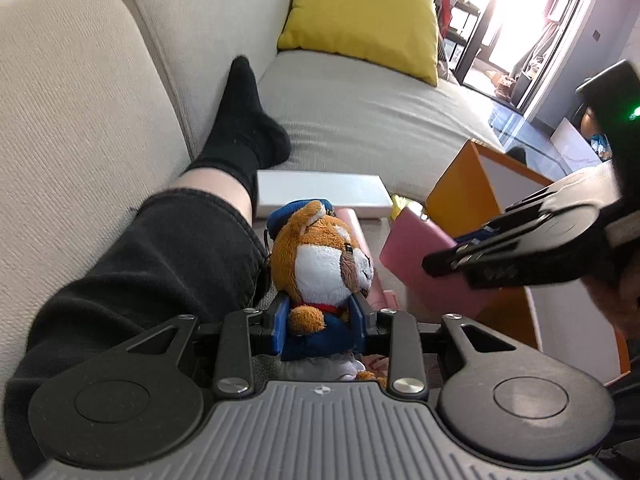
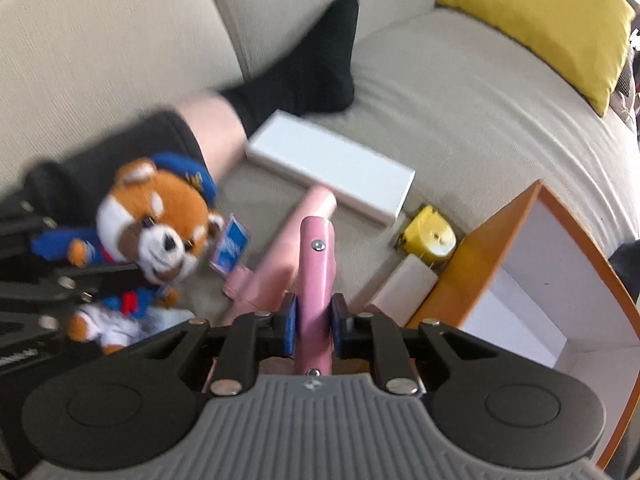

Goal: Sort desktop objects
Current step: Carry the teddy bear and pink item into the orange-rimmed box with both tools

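My left gripper [image 1: 320, 322] is shut on the blue-clad body of an orange-and-white plush animal [image 1: 320, 256] with a blue cap, held off the sofa. In the right wrist view the plush [image 2: 156, 224] hangs at the left in that gripper [image 2: 100, 276]. My right gripper [image 2: 314, 324] is shut on a flat pink object [image 2: 316, 264], seen edge-on with two screws. The left wrist view shows the pink object [image 1: 412, 248] gripped by the right gripper [image 1: 436, 264] beside an orange box [image 1: 460, 188].
On the beige sofa seat [image 2: 460, 92] lie a white flat box [image 2: 332, 168], a pink tube [image 2: 280, 248], a yellow tape measure [image 2: 430, 236] and a pale block [image 2: 404, 284]. The open orange box [image 2: 520, 264] stands at the right. A person's leg in a black sock [image 2: 312, 76] rests at the left; a yellow cushion [image 2: 548, 20] sits behind.
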### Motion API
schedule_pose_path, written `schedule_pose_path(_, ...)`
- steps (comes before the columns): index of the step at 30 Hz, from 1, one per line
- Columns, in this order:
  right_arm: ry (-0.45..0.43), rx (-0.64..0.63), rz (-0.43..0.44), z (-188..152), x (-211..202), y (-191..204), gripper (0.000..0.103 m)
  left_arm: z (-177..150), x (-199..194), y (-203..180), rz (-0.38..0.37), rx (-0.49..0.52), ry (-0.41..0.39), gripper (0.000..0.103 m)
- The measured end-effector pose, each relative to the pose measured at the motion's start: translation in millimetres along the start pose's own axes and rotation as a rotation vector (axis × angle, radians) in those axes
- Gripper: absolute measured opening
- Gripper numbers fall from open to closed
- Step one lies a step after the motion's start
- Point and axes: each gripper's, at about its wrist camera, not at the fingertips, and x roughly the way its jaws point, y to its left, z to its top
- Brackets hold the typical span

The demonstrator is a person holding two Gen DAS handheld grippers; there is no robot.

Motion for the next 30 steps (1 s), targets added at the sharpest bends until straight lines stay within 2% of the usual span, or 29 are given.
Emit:
schedule_pose_path(6, -0.185, 0.107, 0.074, -23, -75, -24, 0.018, 6, -29, -27, -0.06, 0.039, -0.058, 0.036)
schedule_pose_path(11, -0.292, 0.209, 0.069, -61, -128, -52, 0.018, 13, -49, -61, -0.136, 0.093, -0.101, 0.036)
schedule_pose_path(14, -0.325, 0.271, 0.052, -88, -147, -70, 0.018, 17, -57, -84, -0.203, 0.121, -0.113, 0.036)
schedule_pose_path(18, -0.317, 0.358, 0.014, -120, -150, -93, 0.018, 23, -51, -115, -0.296, 0.156, -0.098, 0.036)
schedule_pose_path(23, -0.281, 0.476, 0.004, -150, -135, -119, 0.018, 35, -19, -147, -0.367, 0.177, -0.044, 0.036)
schedule_pose_path(26, -0.287, 0.514, -0.012, -154, -126, -129, 0.018, 46, 9, -164, -0.341, 0.178, 0.01, 0.036)
schedule_pose_path(30, -0.275, 0.545, -0.011, -147, -108, -143, 0.018, 54, 54, -185, -0.267, 0.203, 0.084, 0.036)
